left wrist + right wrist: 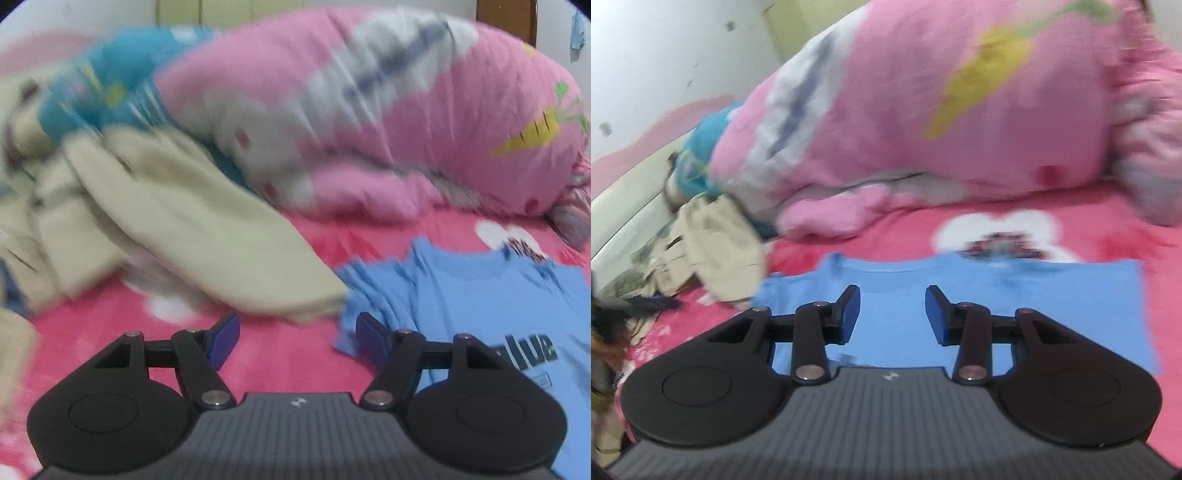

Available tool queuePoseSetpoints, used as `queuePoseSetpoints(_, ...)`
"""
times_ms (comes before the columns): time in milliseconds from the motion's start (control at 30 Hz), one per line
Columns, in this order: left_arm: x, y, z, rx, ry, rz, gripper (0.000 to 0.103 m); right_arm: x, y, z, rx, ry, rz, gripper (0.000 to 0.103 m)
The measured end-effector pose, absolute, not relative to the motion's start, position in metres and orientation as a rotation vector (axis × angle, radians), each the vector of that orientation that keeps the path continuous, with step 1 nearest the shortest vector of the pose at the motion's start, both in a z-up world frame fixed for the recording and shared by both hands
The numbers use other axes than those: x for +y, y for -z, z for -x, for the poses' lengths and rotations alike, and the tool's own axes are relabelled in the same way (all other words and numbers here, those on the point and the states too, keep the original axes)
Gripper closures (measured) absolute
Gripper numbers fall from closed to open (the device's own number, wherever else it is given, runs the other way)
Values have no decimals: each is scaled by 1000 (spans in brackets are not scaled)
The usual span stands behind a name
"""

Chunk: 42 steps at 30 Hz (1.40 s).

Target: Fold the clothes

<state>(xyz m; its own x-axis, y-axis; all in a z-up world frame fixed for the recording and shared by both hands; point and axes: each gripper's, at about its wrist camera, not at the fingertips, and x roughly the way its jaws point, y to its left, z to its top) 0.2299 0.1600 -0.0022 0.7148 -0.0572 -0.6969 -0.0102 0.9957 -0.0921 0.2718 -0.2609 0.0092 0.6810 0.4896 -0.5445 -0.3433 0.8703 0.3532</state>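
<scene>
Blue tee (1015, 295) is lying partly folded, right side tucked straight, left sleeve (373, 291) sticking out beside it; beige clothes (207, 240) heaping left of it. Both my grippers (297, 338) (892, 314) are hovering wide open, gripping nothing.

Both cameras sit low over the bed sheet (288, 354), looking across it to the far pink quilt (424, 110); the left one is beside the blue T-shirt (480, 295), the right one right above it.
</scene>
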Motion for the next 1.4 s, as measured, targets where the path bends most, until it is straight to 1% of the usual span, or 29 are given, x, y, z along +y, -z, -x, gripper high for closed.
queuePoseSetpoints(133, 156, 48, -248, 823, 104, 205, 36, -174, 5, -303, 742, -584, -192, 64)
queuePoseSetpoints(267, 151, 66, -247, 796, 130, 178, 36, -104, 22, -332, 803, -661, -113, 64)
queuePoseSetpoints(400, 166, 75, -240, 789, 127, 180, 36, -26, 41, -366, 808, -726, 65, 65)
queuePoseSetpoints(433, 172, 77, -238, 790, 127, 192, 36, -6, 47, -375, 797, -738, 123, 66)
queuePoseSetpoints(567, 198, 85, -232, 779, 154, 296, 36, 58, 77, -429, 776, -624, 339, 67)
queuePoseSetpoints(733, 214, 80, -227, 772, 180, 361, 36, 98, 81, -445, 901, -758, 311, 75)
queuePoseSetpoints(767, 217, 80, -227, 774, 186, 369, 36, 105, 82, -449, 927, -787, 304, 83)
queuePoseSetpoints(800, 219, 81, -226, 778, 191, 380, 36, 113, 83, -452, 952, -815, 297, 85)
queuePoseSetpoints(833, 221, 82, -226, 782, 197, 392, 36, 122, 79, -448, 959, -854, 268, 85)
queuePoseSetpoints(933, 224, 83, -227, 785, 206, 418, 36, 167, 79, -441, 970, -905, 301, 85)
queuePoseSetpoints(1167, 224, 84, -226, 773, 211, 417, 36, 241, 56, -466, 996, -1165, -52, 88)
queuePoseSetpoints(1233, 224, 84, -225, 765, 217, 411, 36, 255, 45, -466, 1004, -1212, -89, 88)
queuePoseSetpoints(1333, 226, 85, -225, 757, 226, 420, 35, 239, 17, -452, 959, -1224, 7, 86)
queuePoseSetpoints(1400, 228, 84, -224, 754, 230, 429, 35, 188, -12, -438, 915, -1164, 14, 81)
